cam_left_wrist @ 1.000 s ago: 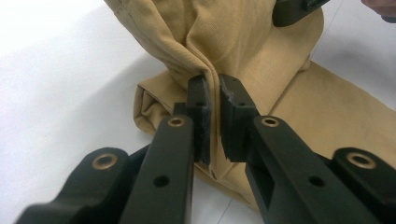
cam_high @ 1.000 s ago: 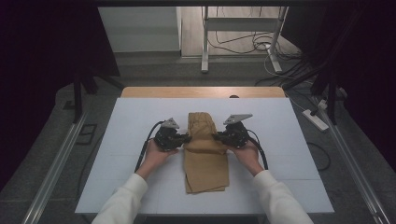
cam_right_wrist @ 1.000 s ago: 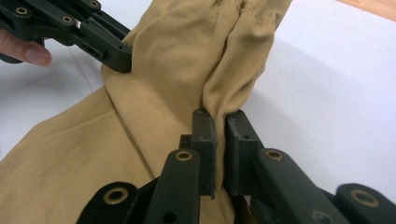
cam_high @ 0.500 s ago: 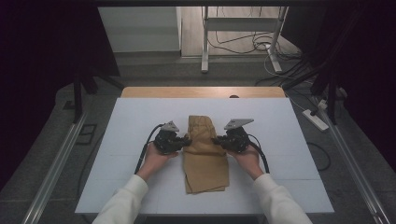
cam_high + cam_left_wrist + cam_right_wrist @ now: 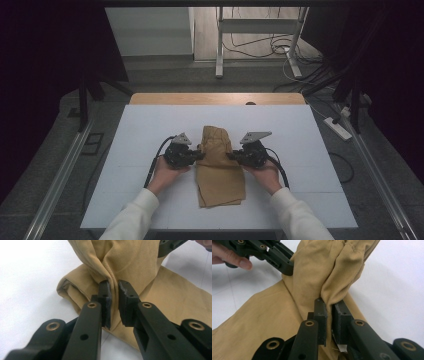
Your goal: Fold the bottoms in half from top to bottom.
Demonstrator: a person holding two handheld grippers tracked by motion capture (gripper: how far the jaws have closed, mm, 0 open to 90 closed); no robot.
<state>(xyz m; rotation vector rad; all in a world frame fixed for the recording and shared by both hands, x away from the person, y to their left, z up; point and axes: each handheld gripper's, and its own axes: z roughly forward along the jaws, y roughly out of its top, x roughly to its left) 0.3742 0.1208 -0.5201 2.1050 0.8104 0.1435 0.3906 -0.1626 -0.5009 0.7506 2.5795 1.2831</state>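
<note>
Two forearms in white sleeves come in from the bottom of the high view, angled inward, one hand on each gripper. Left hand [image 5: 162, 172] holds the left gripper [image 5: 199, 155] pointing inward at the cloth's left edge; right hand [image 5: 265, 172] holds the right gripper [image 5: 230, 156] pointing inward at the right edge, both level with each other and low on the table. One tan cloth [image 5: 220, 170], folded long, lies mid-table between the two hands, near end flat toward the person, far end bunched up. Left gripper view: jaws narrow, pinching a fold of the cloth [image 5: 125, 262], a slim gap between the pads with fabric in it. Right gripper view: jaws narrow, clamped on a gathered ridge of cloth [image 5: 332, 272]. Count: two grippers, two hands, one cloth, one white table [image 5: 310, 130]. Farther off, a wooden strip [image 5: 215, 98] along the table's back edge, then a metal stand [image 5: 260, 30] and loose cables [image 5: 250, 50] on the floor.
</note>
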